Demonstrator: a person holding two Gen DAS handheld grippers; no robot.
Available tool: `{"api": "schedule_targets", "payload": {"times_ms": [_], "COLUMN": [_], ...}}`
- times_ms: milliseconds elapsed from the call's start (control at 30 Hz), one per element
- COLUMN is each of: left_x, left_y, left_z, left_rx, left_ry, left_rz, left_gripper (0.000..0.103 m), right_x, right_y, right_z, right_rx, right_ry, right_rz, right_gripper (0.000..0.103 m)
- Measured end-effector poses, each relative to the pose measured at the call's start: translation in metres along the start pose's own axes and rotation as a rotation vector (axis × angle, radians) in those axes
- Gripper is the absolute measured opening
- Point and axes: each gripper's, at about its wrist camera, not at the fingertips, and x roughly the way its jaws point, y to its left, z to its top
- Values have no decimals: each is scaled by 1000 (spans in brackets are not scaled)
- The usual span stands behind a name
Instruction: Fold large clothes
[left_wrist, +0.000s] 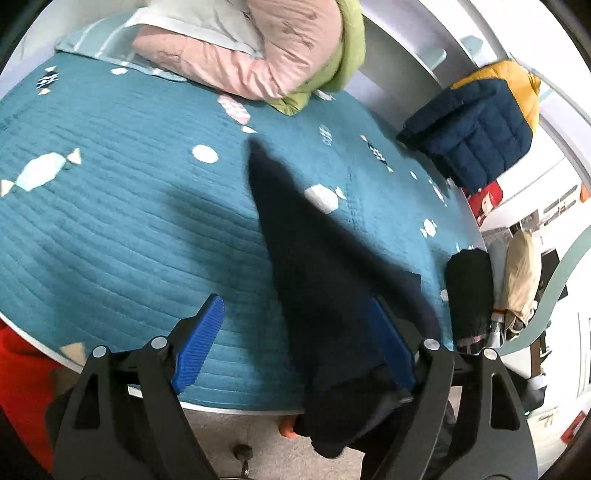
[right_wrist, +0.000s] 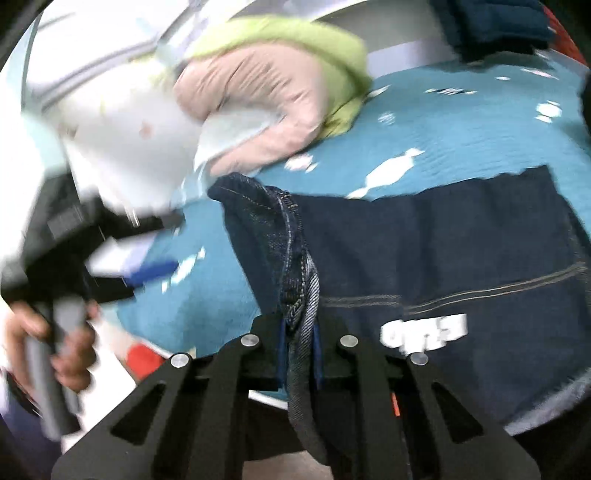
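**A:** Left wrist view first: the left gripper (left_wrist: 295, 343) is hanging with its jaws spread wide, gripping nothing. The dark jeans (left_wrist: 314, 258) are draping between the jaws, closer to the right-hand pad, running ahead over the teal quilt (left_wrist: 129, 221). My guess is it's letting go so the other side can take over. It's pointing steeply down at the bed's edge.

**B:** Right wrist view: the right gripper (right_wrist: 299, 343) is clenching a bunched denim seam, jaws nearly together on it. The rest of the jeans is lying flat ahead and right of the jaws. Probably pinching the seam to drag a fold across. Left of the jaws, the person's hand (right_wrist: 55, 339) is holding the other gripper's handle, blurry. The pink jacket (right_wrist: 266, 110) is sitting well beyond.
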Motion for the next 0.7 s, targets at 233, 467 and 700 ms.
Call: {"api": "schedule_targets", "payload": {"times_ms": [233,467,700], "left_x": [74,146,195], "left_y": [-64,-128,-157], "left_z": [-25,-54,-66], "left_rx": [97,206,311], "left_ry": [131,248,316], "left_rz": [-77,-89,9], "left_gripper": [81,81,85], "right_x": [-62,-79,-77], "right_y": [-74,-161,-210], "right_z": [15,-5,-31], "right_rx": [181,447,617], "right_ry": [-127,-126,-60], "right_rz": [-91,-184,-230], "right_gripper": [11,11,16]}}
